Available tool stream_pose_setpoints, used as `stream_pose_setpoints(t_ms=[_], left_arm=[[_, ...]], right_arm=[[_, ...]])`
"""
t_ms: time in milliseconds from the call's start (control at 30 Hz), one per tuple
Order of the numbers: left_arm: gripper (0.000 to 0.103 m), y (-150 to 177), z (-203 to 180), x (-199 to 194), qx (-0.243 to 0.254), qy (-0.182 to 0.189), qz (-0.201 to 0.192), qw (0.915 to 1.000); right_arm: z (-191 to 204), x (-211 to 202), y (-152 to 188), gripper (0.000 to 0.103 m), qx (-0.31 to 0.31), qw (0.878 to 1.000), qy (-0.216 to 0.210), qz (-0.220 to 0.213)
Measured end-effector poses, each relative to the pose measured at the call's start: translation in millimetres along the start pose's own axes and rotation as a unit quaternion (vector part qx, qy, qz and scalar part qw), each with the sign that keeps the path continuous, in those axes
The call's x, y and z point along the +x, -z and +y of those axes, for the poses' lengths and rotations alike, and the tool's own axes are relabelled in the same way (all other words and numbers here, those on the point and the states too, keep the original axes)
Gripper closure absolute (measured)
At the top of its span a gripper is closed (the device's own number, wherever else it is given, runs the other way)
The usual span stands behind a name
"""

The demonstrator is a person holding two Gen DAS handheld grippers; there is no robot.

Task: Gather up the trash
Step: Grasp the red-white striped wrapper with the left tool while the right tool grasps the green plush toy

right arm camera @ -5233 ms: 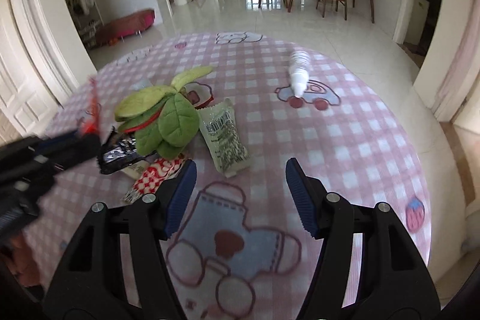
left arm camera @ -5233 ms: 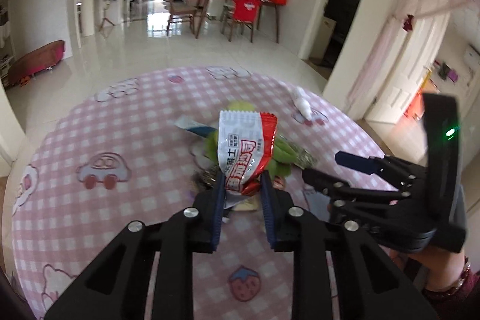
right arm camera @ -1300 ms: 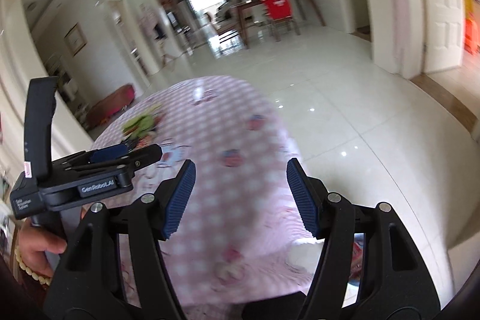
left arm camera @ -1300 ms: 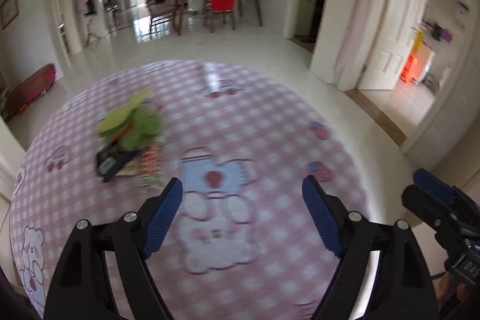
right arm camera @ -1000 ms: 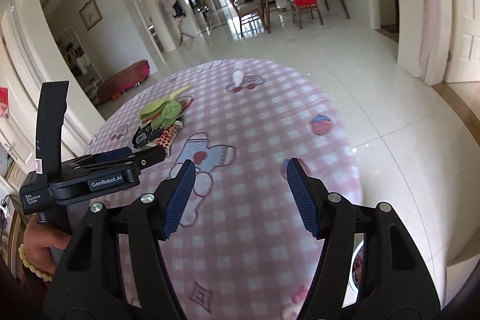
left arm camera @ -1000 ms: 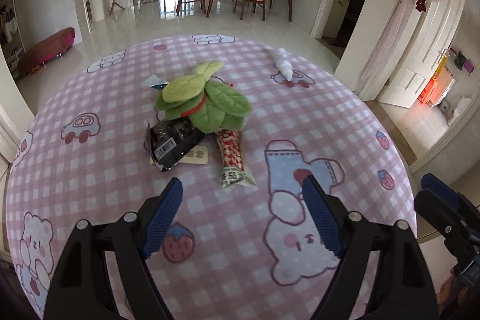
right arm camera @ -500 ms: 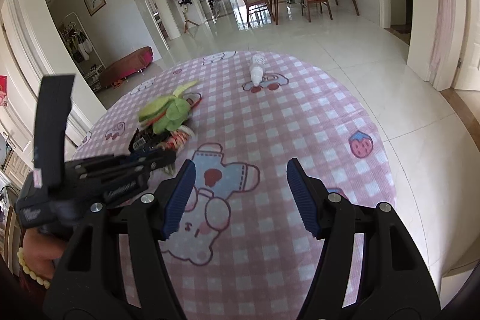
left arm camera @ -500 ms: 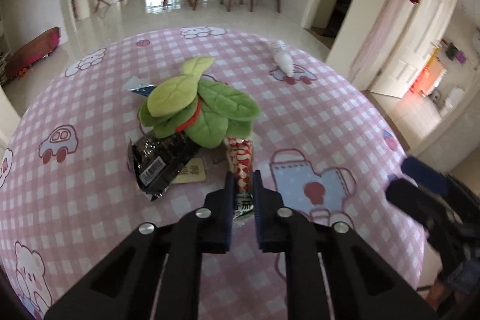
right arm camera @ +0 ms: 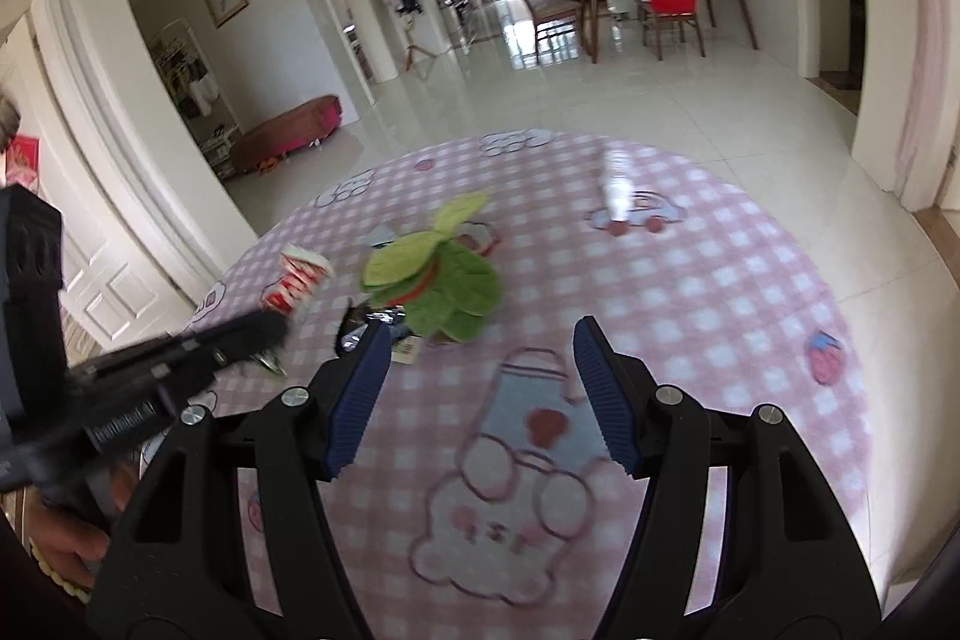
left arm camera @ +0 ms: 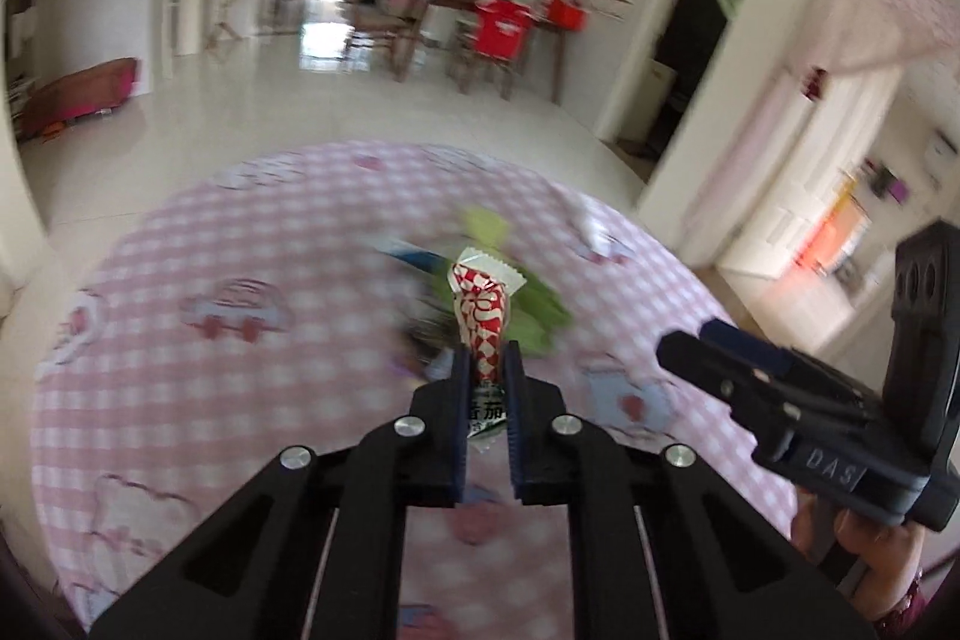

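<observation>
One red-checked wrapper (left arm camera: pixel 482 322) newly lifted, left gripper (left arm camera: pixel 486 370).

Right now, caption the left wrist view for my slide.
Left tongs shut on a red-and-white checked wrapper, lifted above the pink checked tablecloth.

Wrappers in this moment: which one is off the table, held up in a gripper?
The red-and-white checked wrapper, pinched between the left gripper's fingers. The black wrapper lies on the pink tablecloth beside the green leaf toy.
</observation>
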State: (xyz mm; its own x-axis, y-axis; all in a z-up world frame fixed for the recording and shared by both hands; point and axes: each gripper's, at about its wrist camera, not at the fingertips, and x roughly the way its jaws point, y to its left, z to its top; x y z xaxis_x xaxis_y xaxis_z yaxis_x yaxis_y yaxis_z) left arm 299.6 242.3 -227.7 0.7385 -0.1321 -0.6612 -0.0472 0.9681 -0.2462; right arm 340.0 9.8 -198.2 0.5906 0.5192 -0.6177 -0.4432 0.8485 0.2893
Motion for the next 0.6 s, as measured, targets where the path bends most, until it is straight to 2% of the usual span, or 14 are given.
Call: stream_pose_setpoints(t_ms=[167,267,400,433,467,500,533,567,600], left_arm=[[0.093,-9,25,4,-0.023,-0.041,-0.006,0.9989],[0.093,-11,34,9,-0.030,-0.049,-0.003,0.9983],[0.093,-11,39,15,-0.031,-0.051,0.001,0.9982],[0.093,-11,38,16,-0.031,-0.052,0.001,0.9982],[0.093,-12,36,18,-0.031,-0.053,0.001,0.9981],[0.093,-13,36,19,-0.031,-0.054,0.000,0.9981],[0.093,-13,34,20,-0.030,-0.054,0.000,0.9981],[0.093,-13,32,21,-0.029,-0.053,0.000,0.9982],[0.093,-14,31,21,-0.029,-0.053,0.000,0.9982]], right_arm=[[17,41,-10,0.040,-0.015,0.999,-0.009,0.028],[14,64,-18,0.036,-0.001,0.999,-0.011,0.038],[7,92,-26,0.037,0.024,0.998,-0.030,0.057],[5,98,-26,0.047,0.027,0.997,-0.034,0.065],[4,101,-26,0.070,0.023,0.996,-0.041,0.070],[5,102,-25,0.074,0.017,0.996,-0.052,0.072],[6,99,-25,0.083,0.014,0.996,-0.057,0.070],[8,96,-24,0.097,0.006,0.997,-0.051,0.065],[10,93,-25,0.097,-0.004,0.997,-0.042,0.058]])
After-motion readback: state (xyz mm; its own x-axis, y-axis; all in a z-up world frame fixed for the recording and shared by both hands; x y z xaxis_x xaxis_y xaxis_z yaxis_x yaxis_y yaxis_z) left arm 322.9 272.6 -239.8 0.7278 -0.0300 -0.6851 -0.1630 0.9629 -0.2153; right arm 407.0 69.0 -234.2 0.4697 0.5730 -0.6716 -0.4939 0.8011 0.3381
